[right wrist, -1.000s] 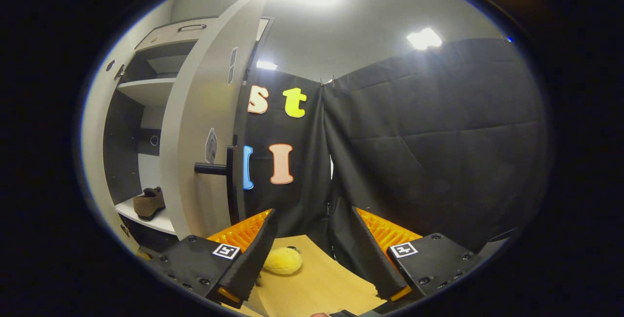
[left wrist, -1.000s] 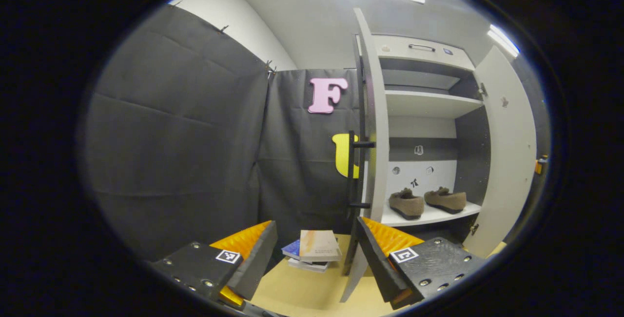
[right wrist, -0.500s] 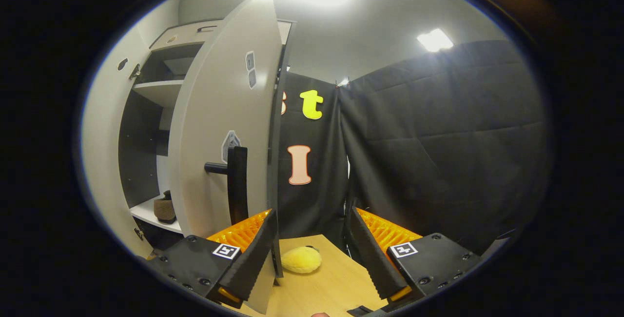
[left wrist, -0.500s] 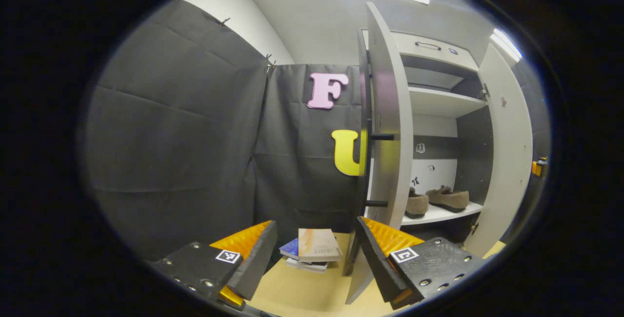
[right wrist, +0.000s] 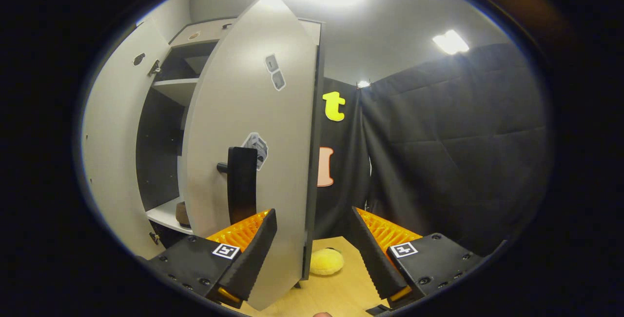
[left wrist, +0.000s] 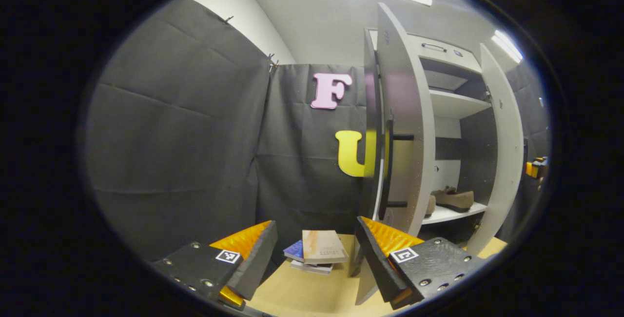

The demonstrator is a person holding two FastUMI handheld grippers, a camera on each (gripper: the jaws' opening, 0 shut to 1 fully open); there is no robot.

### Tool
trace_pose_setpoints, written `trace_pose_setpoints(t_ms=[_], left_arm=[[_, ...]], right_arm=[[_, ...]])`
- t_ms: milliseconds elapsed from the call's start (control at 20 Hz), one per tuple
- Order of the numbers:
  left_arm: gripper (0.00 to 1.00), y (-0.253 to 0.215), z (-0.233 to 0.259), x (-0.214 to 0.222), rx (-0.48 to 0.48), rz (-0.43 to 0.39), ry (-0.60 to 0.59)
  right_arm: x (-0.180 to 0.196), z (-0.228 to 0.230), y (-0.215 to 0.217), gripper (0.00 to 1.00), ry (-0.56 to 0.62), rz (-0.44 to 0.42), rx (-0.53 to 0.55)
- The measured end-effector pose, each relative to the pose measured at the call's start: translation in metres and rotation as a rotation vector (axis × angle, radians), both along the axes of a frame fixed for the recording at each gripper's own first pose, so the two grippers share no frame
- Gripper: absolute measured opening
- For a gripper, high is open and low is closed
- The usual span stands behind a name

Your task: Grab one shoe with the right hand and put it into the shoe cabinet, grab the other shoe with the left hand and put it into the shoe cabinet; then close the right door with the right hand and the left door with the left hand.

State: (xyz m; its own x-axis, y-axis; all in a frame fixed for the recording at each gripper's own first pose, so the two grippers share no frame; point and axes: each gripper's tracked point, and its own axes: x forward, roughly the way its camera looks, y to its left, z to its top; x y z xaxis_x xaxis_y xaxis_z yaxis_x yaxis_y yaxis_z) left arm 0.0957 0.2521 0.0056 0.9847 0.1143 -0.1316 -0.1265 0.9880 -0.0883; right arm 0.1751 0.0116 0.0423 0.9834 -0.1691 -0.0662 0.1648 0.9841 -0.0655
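Orange-lined left claw [left wrist: 314, 253] and right claw [right wrist: 312, 251] gape, holding nothing

both views low, near, flanking one half-open shoe cabinet [left wrist: 453, 107]

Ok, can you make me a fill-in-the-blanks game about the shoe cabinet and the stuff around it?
1. The brown shoes sit on a ____ inside the shoe cabinet.
2. The stack of books lies on the ____.
3. The yellow plush toy is beside the right ____.
4. The left gripper and right gripper are both ____.

Missing words: shelf; floor; door; open
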Motion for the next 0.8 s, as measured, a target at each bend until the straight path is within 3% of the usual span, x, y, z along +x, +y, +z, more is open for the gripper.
trace_pose_setpoints(t_ms=[150,200,250,350,550,800], left_arm=[[1.00,0.008,-0.004,-0.003,-0.005,0.014,0.004],[0.89,0.015,-0.007,-0.005,-0.008,0.018,0.005],[0.89,0.021,-0.008,-0.005,-0.010,0.023,0.007],[1.00,0.028,-0.008,-0.004,-0.014,0.025,0.005],[1.00,0.025,-0.004,0.004,-0.020,0.013,-0.006],[1.00,0.013,0.010,0.027,-0.028,-0.020,-0.033]], right_arm=[[0.014,-0.006,0.025,0.96,0.020,0.047,0.008],[0.021,-0.009,0.034,0.96,0.028,0.060,0.005],[0.025,-0.012,0.038,0.92,0.033,0.066,-0.005],[0.032,-0.013,0.042,0.95,0.034,0.069,-0.020],[0.030,-0.015,0.043,0.92,0.041,0.079,-0.001],[0.004,-0.007,0.024,0.97,0.018,0.069,-0.040]])
